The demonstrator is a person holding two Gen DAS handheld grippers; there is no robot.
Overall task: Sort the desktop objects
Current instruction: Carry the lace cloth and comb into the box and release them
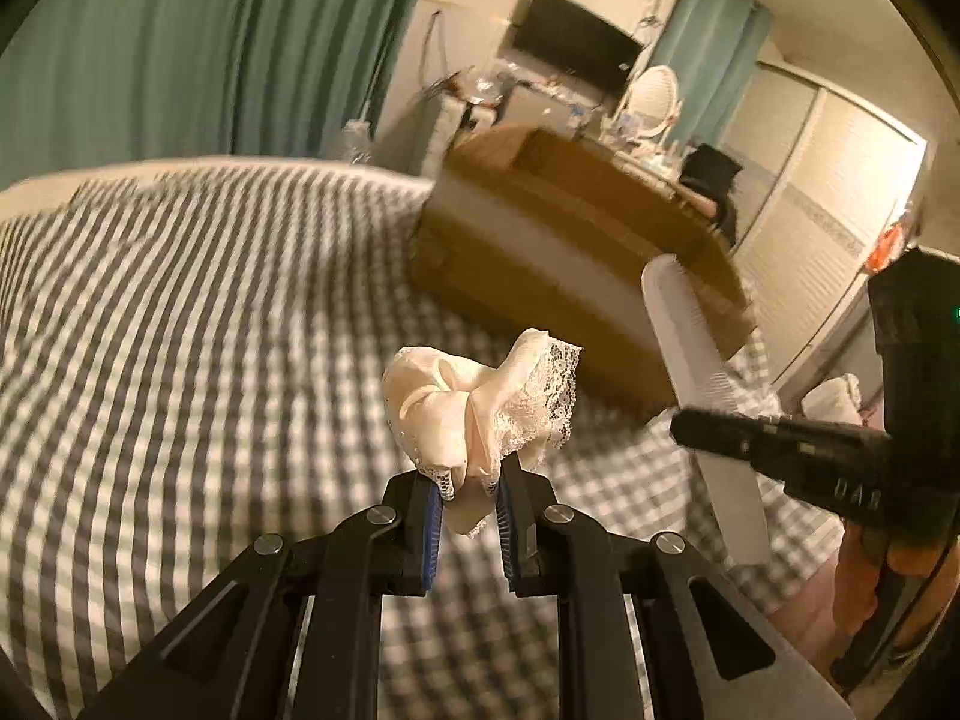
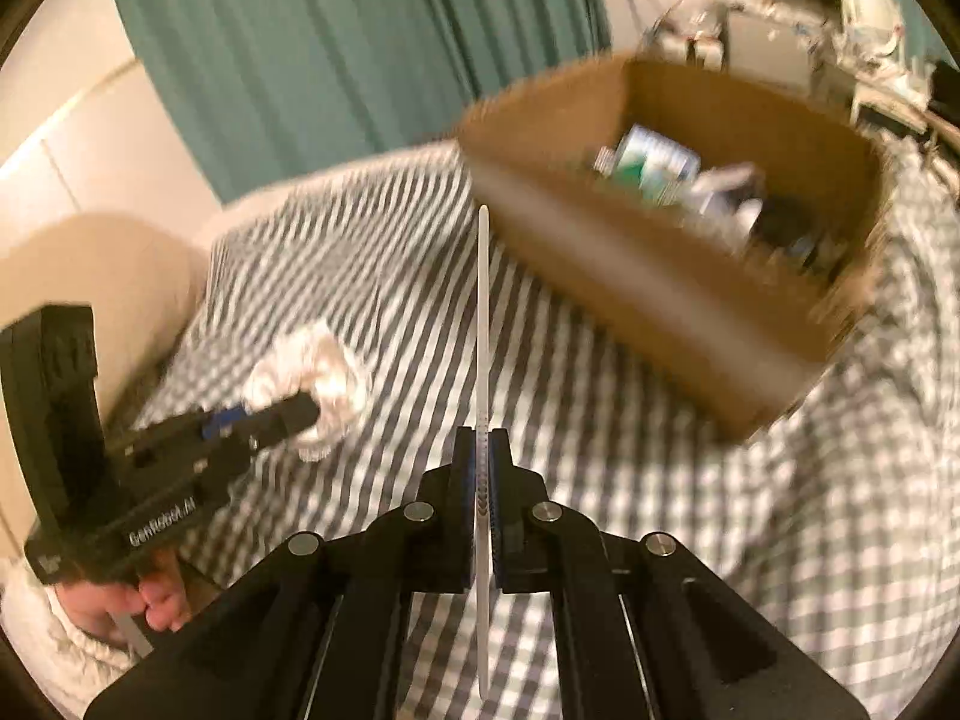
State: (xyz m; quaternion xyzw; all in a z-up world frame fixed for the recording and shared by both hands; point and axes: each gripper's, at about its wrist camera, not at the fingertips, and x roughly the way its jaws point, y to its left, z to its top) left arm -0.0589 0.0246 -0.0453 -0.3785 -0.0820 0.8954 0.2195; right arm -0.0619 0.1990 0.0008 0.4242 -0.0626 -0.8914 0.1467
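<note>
1. Your left gripper (image 1: 470, 495) is clamped on a cream satin scrunchie (image 1: 474, 414) with a lace edge, pinched at its lower fold between the blue pads. It is clear of the checked bedspread (image 1: 180, 330), above the near middle of the bed.
2. The scrunchie looks soft, light and slippery; I judge it could slide out of a shallow pinch, so hold it by the thick gathered band, not the lace trim.
3. Your right gripper (image 2: 483, 462) is clenched on a white comb (image 2: 483, 312), which stands edge-on between the pads, with most of its length beyond the tips and a shorter part running back towards the camera.
4. The comb looks stiff, thin and light; held near one end, it may pivot in the pads, so a hold nearer its middle would be steadier.
5. Beyond both grippers, the open cardboard box (image 2: 660, 312) sits on the bedspread towards the bed's far right side. It already holds blurred packets and bottles.
6. Both items are probably bound for that box; neither is over its rim yet.
</note>
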